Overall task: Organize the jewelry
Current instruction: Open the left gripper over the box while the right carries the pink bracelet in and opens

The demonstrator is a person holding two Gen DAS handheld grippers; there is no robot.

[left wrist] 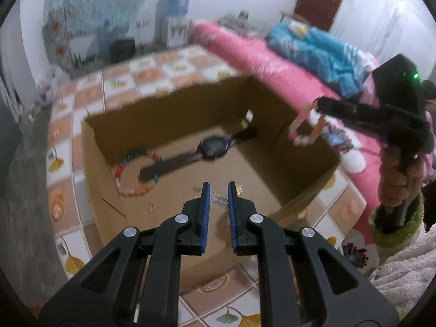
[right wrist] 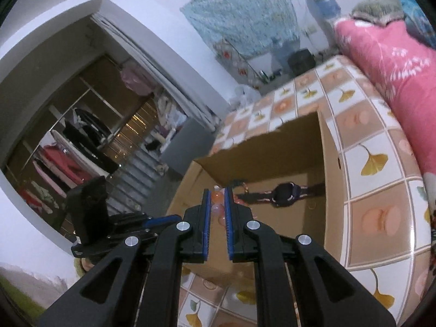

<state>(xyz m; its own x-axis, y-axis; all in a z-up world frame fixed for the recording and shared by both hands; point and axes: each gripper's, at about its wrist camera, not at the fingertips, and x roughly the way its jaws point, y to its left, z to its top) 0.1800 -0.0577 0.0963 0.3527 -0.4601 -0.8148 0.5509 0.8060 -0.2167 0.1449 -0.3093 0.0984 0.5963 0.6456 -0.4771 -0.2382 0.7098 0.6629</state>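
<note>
An open cardboard box stands on the tiled surface. Inside lie a dark wristwatch, a coloured bead bracelet, a small silver chain piece and a small gold earring. My left gripper is open and empty above the box's near part. My right gripper is shut on a pink and orange bead bracelet and holds it over the box; in the left wrist view it hangs from the right gripper over the box's right wall. The watch also shows in the right wrist view.
The box sits on a surface with orange and white tiles. A pink quilt and a blue one lie along the right. A water dispenser stands at the back. An open wardrobe is at the left.
</note>
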